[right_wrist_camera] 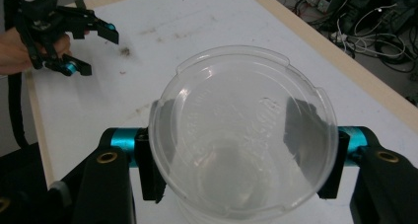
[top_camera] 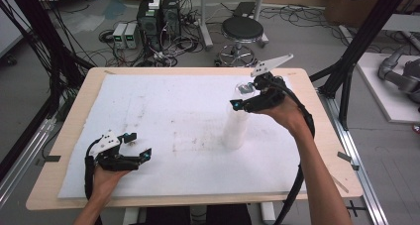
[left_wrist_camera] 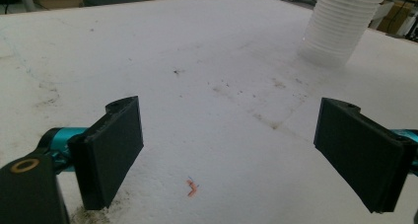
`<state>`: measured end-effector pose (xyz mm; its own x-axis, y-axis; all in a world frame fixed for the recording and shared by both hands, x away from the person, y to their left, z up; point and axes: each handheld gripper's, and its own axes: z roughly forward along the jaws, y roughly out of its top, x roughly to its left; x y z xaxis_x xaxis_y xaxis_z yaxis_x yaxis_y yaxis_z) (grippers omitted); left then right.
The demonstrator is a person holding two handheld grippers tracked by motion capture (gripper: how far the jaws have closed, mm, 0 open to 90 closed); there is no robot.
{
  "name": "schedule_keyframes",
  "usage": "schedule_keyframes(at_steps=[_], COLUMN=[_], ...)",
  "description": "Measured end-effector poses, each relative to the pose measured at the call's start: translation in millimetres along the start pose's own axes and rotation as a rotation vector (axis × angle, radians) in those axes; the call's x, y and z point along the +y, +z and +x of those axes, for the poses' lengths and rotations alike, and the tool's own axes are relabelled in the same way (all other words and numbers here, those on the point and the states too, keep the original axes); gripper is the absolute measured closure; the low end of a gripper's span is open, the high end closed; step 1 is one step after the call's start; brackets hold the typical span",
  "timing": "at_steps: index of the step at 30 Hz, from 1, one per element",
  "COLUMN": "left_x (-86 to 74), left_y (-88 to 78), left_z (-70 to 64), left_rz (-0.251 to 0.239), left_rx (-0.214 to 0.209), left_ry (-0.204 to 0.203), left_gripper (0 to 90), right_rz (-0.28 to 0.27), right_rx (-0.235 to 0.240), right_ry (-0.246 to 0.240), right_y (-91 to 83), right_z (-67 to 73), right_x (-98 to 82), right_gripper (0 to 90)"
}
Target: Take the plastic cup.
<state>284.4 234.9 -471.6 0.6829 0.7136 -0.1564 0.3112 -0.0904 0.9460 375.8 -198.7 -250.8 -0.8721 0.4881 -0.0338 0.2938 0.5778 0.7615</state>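
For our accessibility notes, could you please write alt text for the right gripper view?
A clear cup is clamped between the right gripper's black jaws, above a white mat. Farther off at upper left, a hand holds the left gripper, jaws open.

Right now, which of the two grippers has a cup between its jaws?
The right gripper: its jaws clamp the top clear plastic cup of the stack. The left gripper is wide open over the white sheet.

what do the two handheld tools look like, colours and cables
Both the left tool and right tool are black with flat black jaws on teal fittings, brass-coloured screw rings, a grey three-cornered plate on top and a thick black cable trailing back. Forearms are bare, no sleeves.
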Motion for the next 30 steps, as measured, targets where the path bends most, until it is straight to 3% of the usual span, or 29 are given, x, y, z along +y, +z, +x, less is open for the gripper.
schedule_keyframes(at_steps=[7,15,20,24,30], left_x=[0.0,0.0,-0.1,-0.4,-0.1], left_y=[-0.3,-0.1,-0.4,-1.0,-0.8], left_z=[0.2,0.3,1.0,0.9,1.2], left_rz=[0.001,0.0,-0.004,-0.013,-0.004], left_rx=[-0.002,-0.002,-0.004,-0.005,-0.008], left_ry=[0.001,-0.004,-0.007,-0.015,-0.009], left_gripper=[11.2,11.2,11.2,11.2,11.2], right_rz=[-0.019,-0.021,-0.064,-0.122,-0.16], right_rx=[-0.01,-0.014,0.008,0.05,0.054], right_ry=[-0.019,-0.02,-0.057,-0.089,-0.08], right_y=[-19.3,-24.6,-35.1,-35.5,-29.5], right_z=[3.4,6.0,29.1,51.9,62.9], right_x=[21.8,22.3,18.6,5.1,-11.6], right_gripper=[39.3,39.5,39.6,39.6,39.6])
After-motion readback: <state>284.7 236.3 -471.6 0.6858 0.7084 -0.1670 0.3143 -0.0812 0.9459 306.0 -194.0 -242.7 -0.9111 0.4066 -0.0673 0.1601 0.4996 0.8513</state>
